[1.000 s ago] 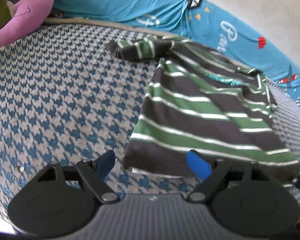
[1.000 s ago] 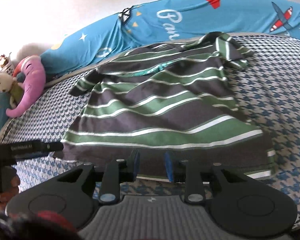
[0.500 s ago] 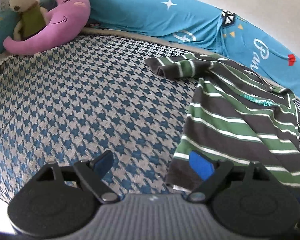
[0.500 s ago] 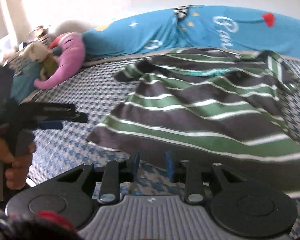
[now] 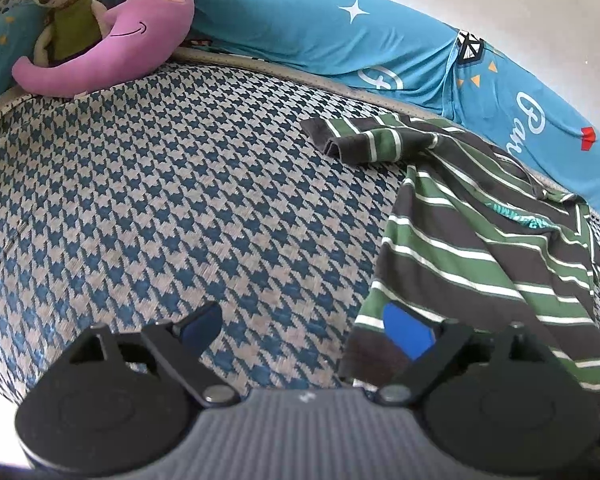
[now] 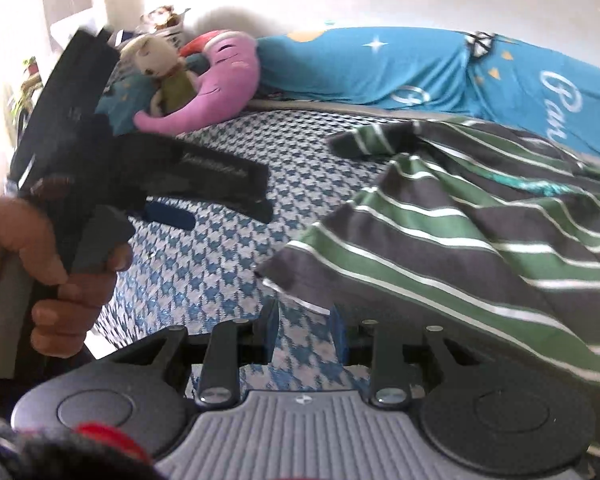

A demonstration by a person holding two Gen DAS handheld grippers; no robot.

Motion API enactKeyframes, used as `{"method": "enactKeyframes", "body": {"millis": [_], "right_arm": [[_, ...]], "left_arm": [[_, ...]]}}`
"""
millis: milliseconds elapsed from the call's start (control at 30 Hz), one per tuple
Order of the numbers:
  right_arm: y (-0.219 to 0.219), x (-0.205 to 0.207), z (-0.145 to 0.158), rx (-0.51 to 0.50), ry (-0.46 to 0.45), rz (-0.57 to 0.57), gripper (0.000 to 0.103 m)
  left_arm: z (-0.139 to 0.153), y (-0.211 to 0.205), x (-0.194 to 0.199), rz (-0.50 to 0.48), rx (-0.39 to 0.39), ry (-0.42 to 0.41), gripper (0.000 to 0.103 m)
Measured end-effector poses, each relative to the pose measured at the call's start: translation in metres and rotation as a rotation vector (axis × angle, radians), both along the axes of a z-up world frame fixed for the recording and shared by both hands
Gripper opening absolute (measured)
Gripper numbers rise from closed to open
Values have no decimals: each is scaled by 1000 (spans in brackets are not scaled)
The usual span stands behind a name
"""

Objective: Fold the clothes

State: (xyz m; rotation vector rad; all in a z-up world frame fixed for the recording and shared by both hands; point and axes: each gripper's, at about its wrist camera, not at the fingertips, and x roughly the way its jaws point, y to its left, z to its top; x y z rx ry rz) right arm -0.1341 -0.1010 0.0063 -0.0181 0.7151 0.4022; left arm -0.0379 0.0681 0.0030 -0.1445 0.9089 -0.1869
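The striped polo shirt (image 5: 480,248) lies spread on the right part of the bed, collar toward the far side and hem toward the near edge. 1 short sleeve (image 5: 364,142) sticks out to the left at the far end. In the right wrist view its near-left hem corner (image 6: 296,276) looks a little raised.

The left gripper (image 5: 306,326) is wide open, its right finger over the hem corner. The right gripper (image 6: 305,326) has its fingers only a small gap apart, holding nothing, just before the hem.

The shirt looks light, soft and limp, so I judge it will sag and slide easily. Good holds are the hem corners, the shoulders or the sleeve end.

The houndstooth bed cover (image 5: 160,200) seems flat and a bit rough, with free room at the left. A blue pillow (image 5: 340,40) and a purple plush (image 5: 112,48) lie along the far wall.
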Motion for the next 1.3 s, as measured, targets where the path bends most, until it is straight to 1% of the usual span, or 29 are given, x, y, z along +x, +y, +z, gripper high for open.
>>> {"method": "enactKeyframes", "body": {"millis": [67, 167, 433, 567, 733, 767, 833, 900, 933, 1000, 1067, 1167, 1200, 1267, 1300], "right_arm": [[7, 4, -3, -12, -2, 15, 29], [15, 9, -7, -31, -12, 31, 34], [35, 28, -17, -85, -36, 50, 41], [43, 37, -25, -120, -38, 61, 48], [52, 46, -35, -168, -44, 66, 49], [54, 47, -37, -175, -52, 62, 48], [55, 49, -37, -172, -59, 54, 37], [54, 52, -37, -164, -60, 35, 15], [54, 53, -37, -165, -59, 21, 11], [50, 56, -36, -143, -49, 0, 8], [46, 55, -30, -68, -35, 4, 7], [42, 43, -10, 129, -17, 114, 8], [41, 41, -8, 141, -15, 123, 10], [38, 36, -5, 164, -13, 142, 19], [37, 33, -3, 175, -11, 151, 20]], "left_arm": [[-1, 1, 1, 5, -3, 1, 92], [-1, 5, 3, 15, -14, 2, 92], [-4, 5, 7, 30, -20, 21, 92], [-6, 6, 9, 41, -26, 30, 92], [-6, 6, 11, 48, -40, 33, 92], [-6, 5, 11, 47, -41, 31, 92], [-5, 4, 10, 42, -39, 26, 92], [-3, 4, 10, 37, -33, 16, 92], [-3, 5, 10, 33, -29, 11, 92], [1, 6, 8, 40, -10, -17, 92], [11, 13, 7, 70, 8, -68, 92], [28, 26, 4, 141, 40, -154, 92], [33, 31, 3, 167, 54, -180, 92], [36, 35, 2, 196, 82, -204, 92], [37, 37, 1, 209, 96, -213, 92]]}}
